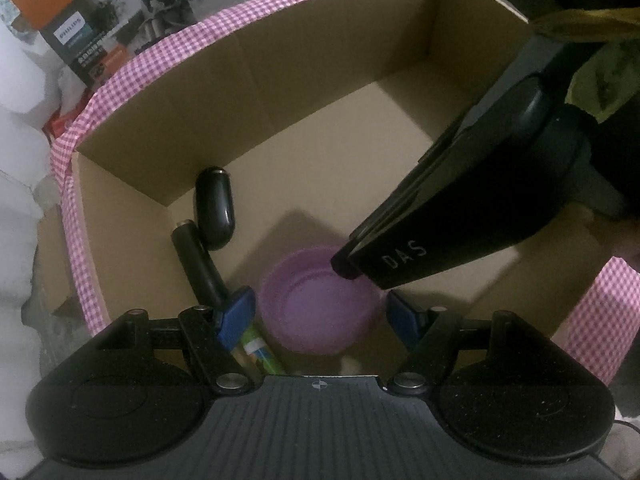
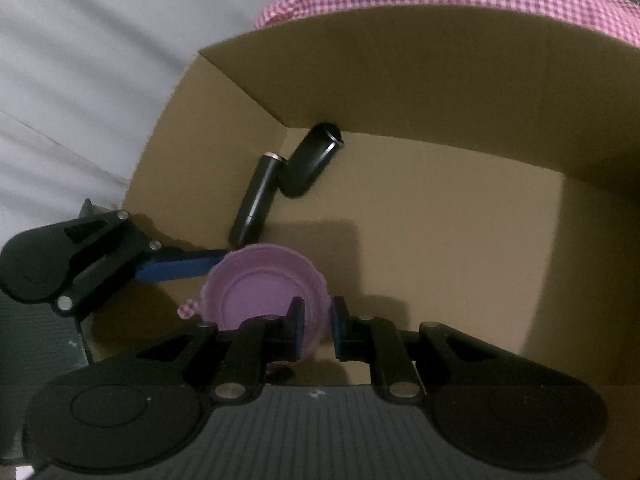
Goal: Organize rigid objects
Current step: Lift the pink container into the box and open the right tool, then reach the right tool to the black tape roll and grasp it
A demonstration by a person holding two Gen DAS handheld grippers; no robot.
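Inside a cardboard box, the right tool pinches a purple bowl's rim; the left tool hovers open, empty.

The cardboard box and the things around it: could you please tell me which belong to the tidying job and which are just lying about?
Job:
- cardboard box
- purple bowl, held at its rim by the right gripper
- two black cylinders
- green tube

Lying about:
- checked cloth
- Philips carton

Pink gingham cloth covered table. Printed retail carton stood beyond it, white crumpled sheeting alongside. Light dim; pale fabric filled left side.
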